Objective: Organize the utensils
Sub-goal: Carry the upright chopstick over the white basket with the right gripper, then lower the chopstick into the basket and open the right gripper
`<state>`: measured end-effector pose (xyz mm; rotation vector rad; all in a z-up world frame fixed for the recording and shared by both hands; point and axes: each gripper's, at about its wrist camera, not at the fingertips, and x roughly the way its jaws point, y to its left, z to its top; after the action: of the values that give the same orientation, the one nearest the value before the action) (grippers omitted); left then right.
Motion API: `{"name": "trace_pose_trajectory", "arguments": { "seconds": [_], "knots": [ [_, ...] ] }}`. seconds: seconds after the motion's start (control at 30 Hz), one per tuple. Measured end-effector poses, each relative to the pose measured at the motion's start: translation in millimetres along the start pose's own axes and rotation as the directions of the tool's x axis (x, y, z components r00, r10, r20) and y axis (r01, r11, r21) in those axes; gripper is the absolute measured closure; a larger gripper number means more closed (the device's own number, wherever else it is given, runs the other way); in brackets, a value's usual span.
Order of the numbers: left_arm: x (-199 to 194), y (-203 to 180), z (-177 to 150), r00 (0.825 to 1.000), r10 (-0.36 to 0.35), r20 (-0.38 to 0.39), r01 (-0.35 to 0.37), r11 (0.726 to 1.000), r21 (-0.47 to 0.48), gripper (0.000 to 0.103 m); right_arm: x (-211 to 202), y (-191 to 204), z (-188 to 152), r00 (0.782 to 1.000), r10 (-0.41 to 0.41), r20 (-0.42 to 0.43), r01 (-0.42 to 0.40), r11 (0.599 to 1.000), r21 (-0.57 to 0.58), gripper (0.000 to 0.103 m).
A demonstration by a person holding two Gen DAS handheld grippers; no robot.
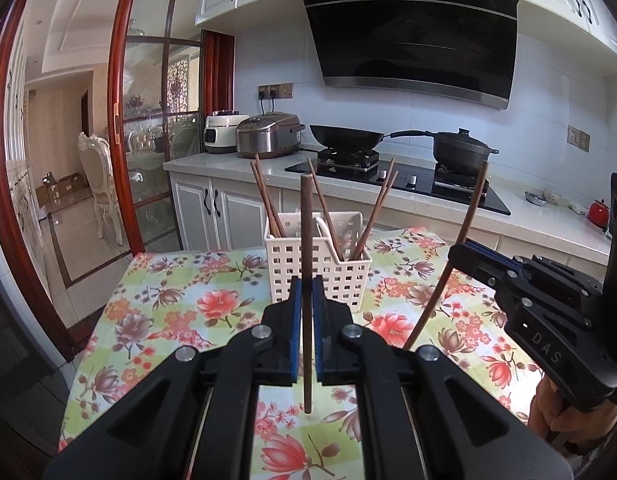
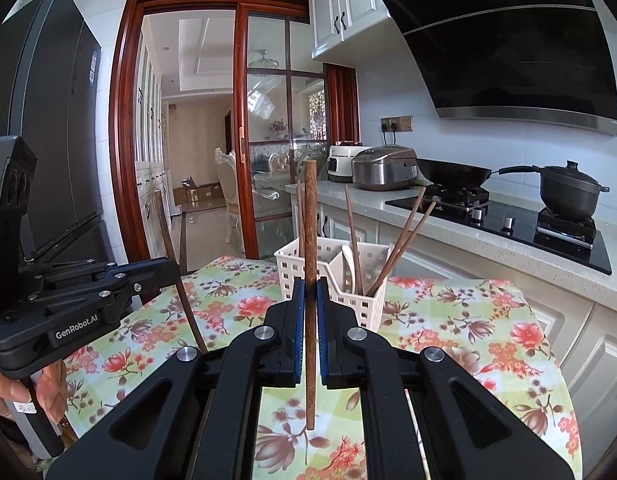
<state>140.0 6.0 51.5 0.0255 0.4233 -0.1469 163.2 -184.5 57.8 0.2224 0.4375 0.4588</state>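
Chopsticks occupy both claws. The left gripper [image 1: 307, 320] has its blue pads clamped narrowly on a dark brown chopstick [image 1: 306, 280], which stands nearly upright; its lower tip hangs just above the floral tablecloth [image 1: 180, 300], though whether it touches cannot be told. The right gripper [image 2: 310, 324] is likewise pinched tight on a second chopstick [image 2: 310, 240], also close to vertical, with its lower end near the cloth.

In the left wrist view the right gripper [image 1: 460, 252] shows at the right edge of the table with its chopstick [image 1: 464, 236] leaning through the closed fingers (the fisheye bends it into a curve). In the right wrist view the left gripper [image 2: 168, 270] sits toward the left edge of the table, its chopstick [image 2: 180, 284] slanting down to the cloth.

A white perforated basket [image 1: 320, 264] stands near the far edge of the table, between the two claws and beyond them. It holds several more brown chopsticks [image 1: 378, 208] leaning outward to either side, plus a white utensil [image 2: 348, 268] tucked inside one compartment. Neither held chopstick is inside the basket.

Behind the table runs a kitchen counter [image 1: 228, 166] carrying a rice cooker [image 1: 268, 136], a black wok [image 1: 346, 136] and a lidded black pot [image 1: 462, 152] on the hob.
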Motion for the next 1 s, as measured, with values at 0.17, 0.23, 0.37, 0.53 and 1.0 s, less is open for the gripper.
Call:
{"name": "trace_pose_trajectory", "arguments": {
  "seconds": [0.17,0.23,0.37,0.53,1.0],
  "knots": [
    [4,0,17,1.0,-0.001,0.016,0.0,1.0,0.02,0.098,6,-7,16,1.0,0.004,0.007,-0.004,1.0,0.009,0.097],
    [6,2,24,1.0,-0.006,0.02,0.005,1.0,0.016,0.098,9,-10,22,1.0,0.005,0.007,-0.005,1.0,0.012,0.097],
    [12,3,42,0.999,-0.007,0.033,0.006,1.0,0.024,0.098,15,-15,36,1.0,0.0,0.011,0.0,1.0,0.01,0.097],
    [18,3,67,0.999,-0.003,0.052,0.001,0.999,0.041,0.098,22,-21,56,1.0,-0.014,0.028,0.014,1.0,0.006,0.097],
    [53,15,149,0.997,0.001,0.079,-0.002,1.0,0.012,0.098,71,-50,110,0.999,-0.035,0.016,0.035,0.999,0.019,0.097]
  ]
}}
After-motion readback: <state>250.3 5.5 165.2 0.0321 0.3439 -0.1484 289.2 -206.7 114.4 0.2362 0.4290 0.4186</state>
